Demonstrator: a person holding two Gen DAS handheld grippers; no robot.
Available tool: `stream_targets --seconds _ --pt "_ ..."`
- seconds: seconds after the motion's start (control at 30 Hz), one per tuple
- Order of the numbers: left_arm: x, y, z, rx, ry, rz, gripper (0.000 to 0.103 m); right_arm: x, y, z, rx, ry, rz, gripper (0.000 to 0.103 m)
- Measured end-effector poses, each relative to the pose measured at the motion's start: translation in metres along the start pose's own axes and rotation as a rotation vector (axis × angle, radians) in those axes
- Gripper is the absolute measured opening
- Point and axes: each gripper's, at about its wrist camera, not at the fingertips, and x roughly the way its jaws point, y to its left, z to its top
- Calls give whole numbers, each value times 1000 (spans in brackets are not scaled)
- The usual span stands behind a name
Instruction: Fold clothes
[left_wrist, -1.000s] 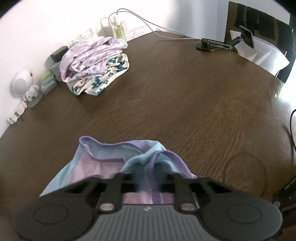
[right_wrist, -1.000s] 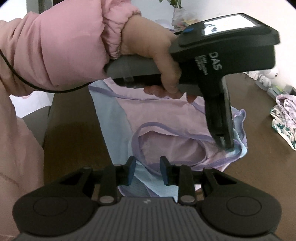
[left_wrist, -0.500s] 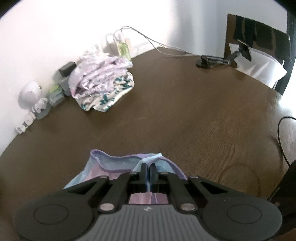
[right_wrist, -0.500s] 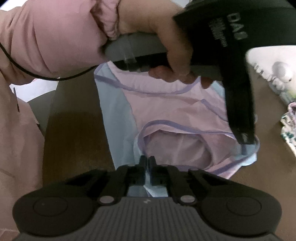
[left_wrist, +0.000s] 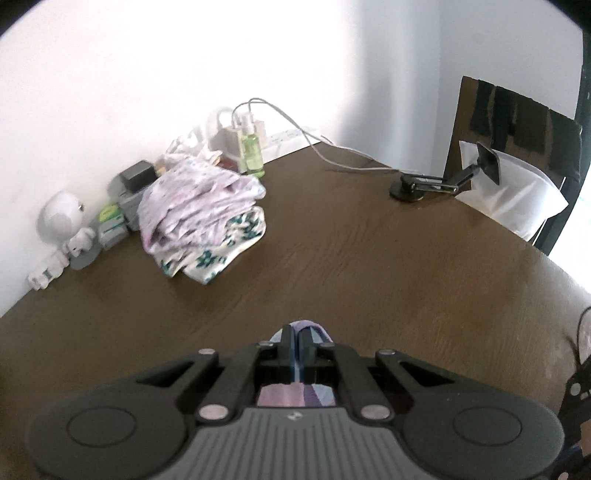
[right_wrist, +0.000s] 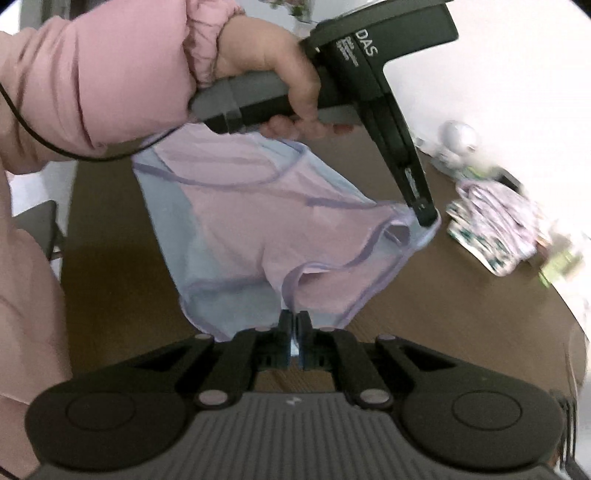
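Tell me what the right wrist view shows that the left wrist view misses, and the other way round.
Only the right wrist view shows the garment spread out, the hand, the pink sleeve and the right gripper shut on the hem. Only the left wrist view shows the bottle, cable and phone stand. Both show the left gripper pinching the garment, the clothes pile and the table.

A green bottle (left_wrist: 252, 153), white cable (left_wrist: 314, 146) and white figurine (left_wrist: 61, 221) line the wall.

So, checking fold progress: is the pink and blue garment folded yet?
Not yet: the garment hangs spread, lifted by left gripper and right gripper.
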Motion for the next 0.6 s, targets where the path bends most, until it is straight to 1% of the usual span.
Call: stream_targets --seconds 0.1,0.27,0.3,0.33,0.4,0.43,0.47,0.5,0.53,0.57,0.6 --pt "19 -11 11 3 24 -6 1 -2 -7 -15 41 14 -37 3" --pt "54 -24 18 -17 81 -16 2 5 -16 -41 134 41 -46 3" --pt "61 -26 20 -21 93 -18 5 7 -16 -45 155 44 -40 3" --pt "61 -25 20 -31 89 -26 5 9 -18 -51 180 46 -36 3" --pt "56 -19 19 -56 70 -45 21 11 -20 -59 223 51 -29 5" --pt "54 -16 18 -68 61 -54 25 12 -23 -64 255 48 -26 6" --pt "51 -13 18 -80 52 -64 39 11 -27 -68 292 39 -15 8" --pt "49 -10 17 -92 43 -73 54 9 -30 -73 330 29 -4 17" --pt "47 -7 16 -104 34 -83 58 7 -33 -77 365 13 -3 34" --pt "44 -4 16 -116 24 -92 59 4 -37 -80 401 -12 -1 42" --pt "42 -2 15 -129 15 -102 63 1 -41 -84 437 -37 2 46"
